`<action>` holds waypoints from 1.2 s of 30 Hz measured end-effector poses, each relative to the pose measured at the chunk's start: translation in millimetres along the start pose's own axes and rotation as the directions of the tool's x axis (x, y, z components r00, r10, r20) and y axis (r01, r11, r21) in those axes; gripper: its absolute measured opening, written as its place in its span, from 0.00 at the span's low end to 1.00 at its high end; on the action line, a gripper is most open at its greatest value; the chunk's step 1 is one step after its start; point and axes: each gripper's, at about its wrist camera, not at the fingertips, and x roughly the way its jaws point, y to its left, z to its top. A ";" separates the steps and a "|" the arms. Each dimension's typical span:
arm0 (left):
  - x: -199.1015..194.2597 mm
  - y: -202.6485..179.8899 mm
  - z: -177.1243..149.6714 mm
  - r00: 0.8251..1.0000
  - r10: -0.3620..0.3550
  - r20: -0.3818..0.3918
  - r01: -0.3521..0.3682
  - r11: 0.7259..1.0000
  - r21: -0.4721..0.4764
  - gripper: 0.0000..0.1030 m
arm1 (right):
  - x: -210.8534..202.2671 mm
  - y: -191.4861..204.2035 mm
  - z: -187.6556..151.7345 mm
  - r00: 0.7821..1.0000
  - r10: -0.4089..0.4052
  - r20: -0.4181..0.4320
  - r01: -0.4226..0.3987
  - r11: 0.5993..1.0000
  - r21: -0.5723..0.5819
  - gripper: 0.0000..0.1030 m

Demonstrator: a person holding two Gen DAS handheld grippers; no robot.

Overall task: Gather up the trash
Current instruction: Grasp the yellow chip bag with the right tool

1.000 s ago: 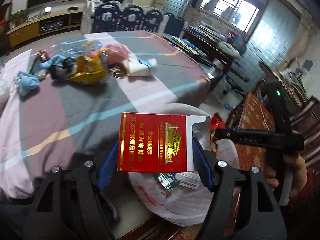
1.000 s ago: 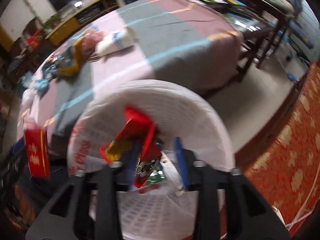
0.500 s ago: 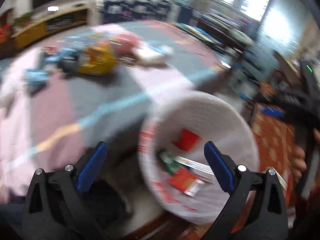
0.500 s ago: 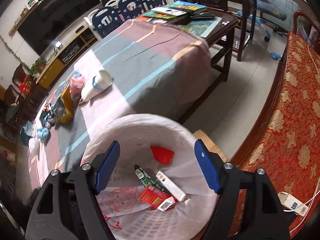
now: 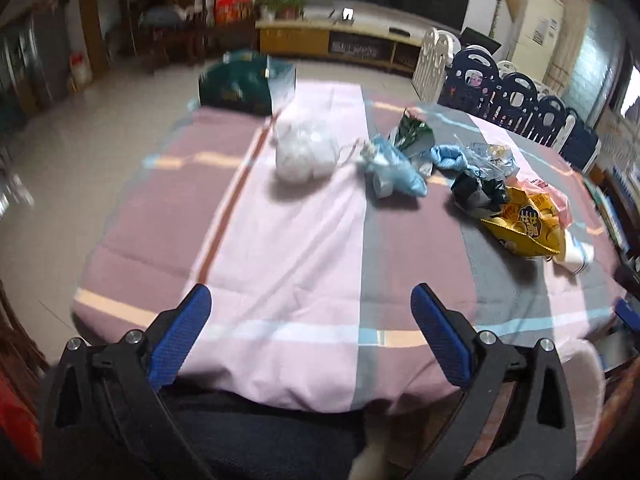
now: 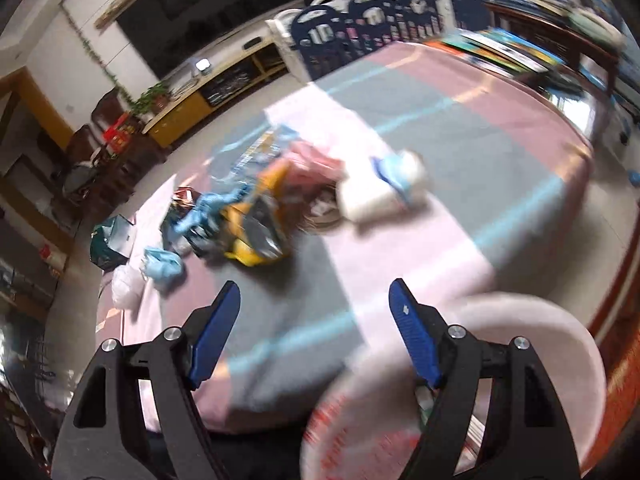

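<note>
My left gripper [image 5: 310,312] is open and empty above the near edge of the striped tablecloth [image 5: 280,248]. Trash lies at the far side: a white plastic bag [image 5: 302,152], a light blue wrapper [image 5: 394,172], a yellow snack bag [image 5: 524,224] and a white cup [image 5: 576,254]. My right gripper [image 6: 314,300] is open and empty, just above the white bin bag's rim [image 6: 520,308]. In the right wrist view the yellow snack bag [image 6: 256,232], a pink wrapper [image 6: 316,160] and the white cup [image 6: 384,192] lie beyond it.
A green bag [image 5: 244,88] stands at the table's far edge. Blue and white chairs [image 5: 516,96] line the far right. A TV cabinet [image 5: 340,44] stands at the back wall. A red patterned sofa [image 6: 624,360] is at the right.
My left gripper let go of the red cigarette box into the bin and swung left over the table. My right gripper dropped its red wrapper, opened and turned up toward the table.
</note>
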 end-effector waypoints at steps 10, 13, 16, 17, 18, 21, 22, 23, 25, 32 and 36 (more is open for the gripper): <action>10.4 27.7 -0.6 0.998 -0.052 0.018 0.054 0.986 -0.155 0.97 | 104.9 66.5 21.9 0.990 -0.100 -0.100 0.079 0.979 -0.189 0.17; 11.7 32.6 -0.8 0.997 -0.071 0.015 0.073 0.979 -0.193 0.97 | 86.4 65.2 0.2 0.993 -0.007 -0.121 -0.012 0.988 -0.157 0.07; 12.7 42.2 -0.3 0.996 -0.092 0.013 0.092 0.962 -0.256 0.97 | 66.0 65.0 -27.1 0.971 0.178 -0.160 -0.195 0.976 -0.098 0.07; 12.7 46.0 -0.2 0.995 -0.099 0.015 0.099 0.955 -0.281 0.97 | 62.0 67.4 -34.7 0.957 0.237 -0.166 -0.253 0.964 -0.084 0.07; 12.4 50.2 -0.6 0.994 -0.104 0.019 0.104 0.947 -0.305 0.97 | 60.3 72.4 -41.2 0.938 0.299 -0.178 -0.315 0.947 -0.070 0.07; 10.1 63.5 -2.0 0.994 -0.099 0.047 0.110 0.918 -0.382 0.97 | 63.6 95.8 -50.0 0.861 0.450 -0.237 -0.476 0.877 -0.062 0.07; 9.7 68.5 -2.5 0.994 -0.093 0.058 0.109 0.906 -0.410 0.97 | 65.3 105.8 -51.1 0.843 0.472 -0.257 -0.504 0.860 -0.075 0.07; 9.4 72.6 -3.4 0.994 -0.088 0.062 0.106 0.897 -0.429 0.97 | 67.8 118.1 -52.9 0.832 0.477 -0.284 -0.521 0.848 -0.102 0.07; 11.6 78.7 -4.1 0.995 -0.082 0.058 0.100 0.879 -0.467 0.97 | 73.9 136.2 -58.9 0.847 0.416 -0.332 -0.487 0.857 -0.169 0.13; 16.3 70.0 -3.4 0.996 -0.091 0.025 0.093 0.900 -0.427 0.97 | 45.1 108.1 -67.6 0.868 0.410 -0.280 -0.457 0.880 -0.130 0.37; 16.1 63.9 -3.6 0.995 -0.093 0.021 0.093 0.913 -0.396 0.97 | 31.7 82.1 -56.5 0.913 0.371 -0.172 -0.389 0.917 -0.085 0.44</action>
